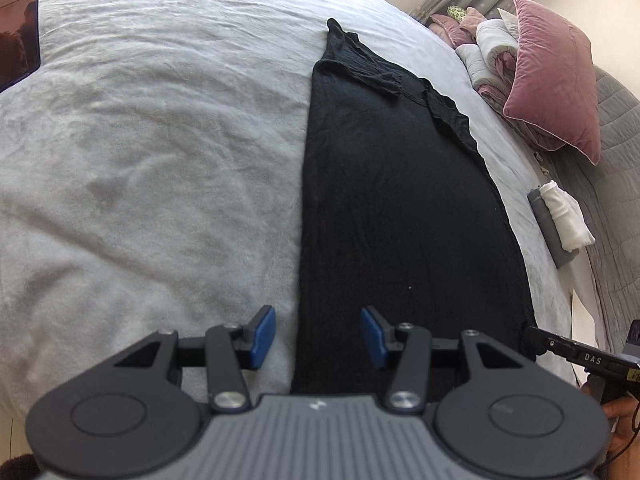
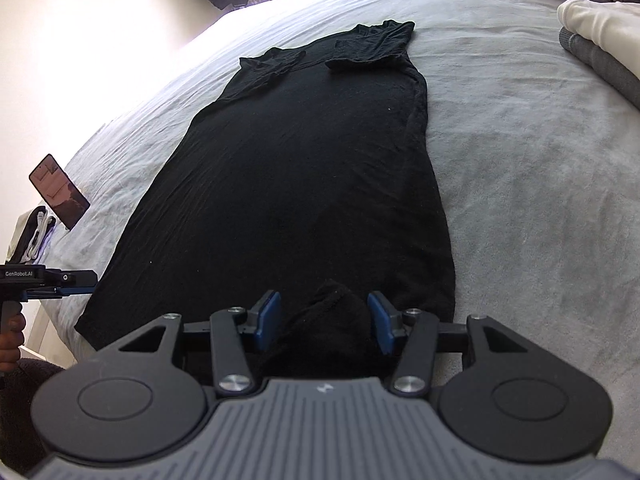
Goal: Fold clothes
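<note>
A long black dress lies flat on the light grey bed cover, sleeves folded in at the far end. In the right wrist view the dress runs away from me. My left gripper is open, straddling the dress's left hem edge. My right gripper is open above the near hem, where a raised bunch of black cloth sits between the fingers. The left gripper also shows at the left edge of the right wrist view; the right gripper's body shows at the right in the left wrist view.
Pink pillows and rolled bedding lie at the bed's head. A folded stack of white and grey clothes sits at the right; it also shows in the right wrist view. A phone stands at the bed's left edge.
</note>
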`<state>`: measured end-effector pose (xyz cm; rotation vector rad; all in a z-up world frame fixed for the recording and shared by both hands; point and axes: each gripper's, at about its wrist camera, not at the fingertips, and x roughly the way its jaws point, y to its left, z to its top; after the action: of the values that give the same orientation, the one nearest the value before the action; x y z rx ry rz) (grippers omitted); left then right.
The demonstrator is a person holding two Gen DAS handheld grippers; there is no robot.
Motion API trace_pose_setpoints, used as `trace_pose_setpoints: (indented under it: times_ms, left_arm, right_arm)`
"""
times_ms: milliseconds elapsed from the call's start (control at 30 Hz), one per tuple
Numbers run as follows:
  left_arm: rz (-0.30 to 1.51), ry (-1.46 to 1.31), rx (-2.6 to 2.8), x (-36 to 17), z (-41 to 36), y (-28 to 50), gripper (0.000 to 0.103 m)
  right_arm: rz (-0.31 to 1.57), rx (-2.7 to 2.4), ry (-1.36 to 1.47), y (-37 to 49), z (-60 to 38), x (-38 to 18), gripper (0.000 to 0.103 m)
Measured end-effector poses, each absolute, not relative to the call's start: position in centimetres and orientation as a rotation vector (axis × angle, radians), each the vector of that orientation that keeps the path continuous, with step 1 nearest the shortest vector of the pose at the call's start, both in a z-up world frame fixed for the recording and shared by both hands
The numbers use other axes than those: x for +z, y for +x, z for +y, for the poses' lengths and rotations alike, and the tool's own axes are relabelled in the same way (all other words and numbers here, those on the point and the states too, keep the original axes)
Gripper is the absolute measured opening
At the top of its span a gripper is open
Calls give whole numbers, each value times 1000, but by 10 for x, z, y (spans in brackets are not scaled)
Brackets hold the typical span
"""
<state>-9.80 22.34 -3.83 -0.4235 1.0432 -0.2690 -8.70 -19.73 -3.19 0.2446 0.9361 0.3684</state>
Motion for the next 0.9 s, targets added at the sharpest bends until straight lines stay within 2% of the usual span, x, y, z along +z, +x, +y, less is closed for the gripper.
trace_pose_setpoints:
  times_ms: [33,100,167,367,500,567,600,633,900]
  left_arm:
    - [1050,-413,-277,-39,222,-101,48]
    - [1056,-395,-295,-40,219,-107,47]
    - [1061,-379,-313,-40,217,-111,46]
    - [1074,-343,-346,-39,214,-121,46]
    - [1063,-365,-349,-40,217,-131,47]
    - [1056,-378,-349,-40,219,-136,48]
    - [1049,-394,-349,-41,221,-139,48]
    - [1038,-417,-348,-42,223,-141,49]
    - [1021,-569,-387,-52,246,-145,50]
  right_arm:
    - [939,367,236,-92,-200,-33,29]
    - [943,362,227,-101,-207,-32,19]
    - [935,353,235,-111,-216,-29,16]
    - [942,283,255,-141,-242,-26,15]
    - [956,245,314,-164,-255,-29,26]
    - [949,240,384,-174,-261,-31,35]
    - [942,238,423,-178,-264,-32,44]
    - [936,240,455,-182,-264,-32,47]
    - [909,253,673,-184,-258,-44,47]
